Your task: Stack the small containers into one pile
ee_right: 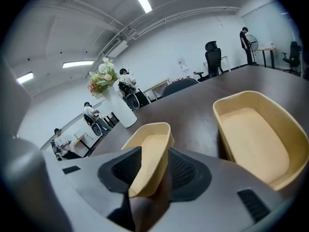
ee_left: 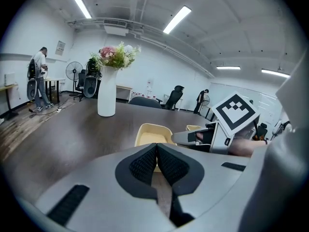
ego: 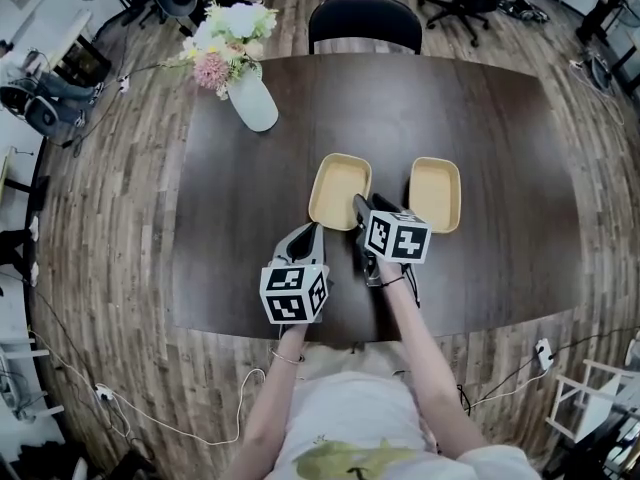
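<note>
Right gripper (ego: 359,208) spread astride the left container's (ego: 338,190) wall; left gripper (ego: 312,232) pressed together, empty

Two tan containers lie side by side and apart, unstacked, on the dark table (ego: 240,238), a little toward 6 o'clock of its centre; the right container (ego: 436,194) sits at 3 o'clock of the left one. In the right gripper view the left container's wall, at its 5 o'clock corner, stands between the pads, which do not appear to clamp it. The left gripper is at 7 o'clock of the left container, just beside its corner; contact cannot be told. A vase of flowers (ego: 252,98) stands at the table's 11 o'clock, a chair (ego: 365,23) at its 12 o'clock edge
</note>
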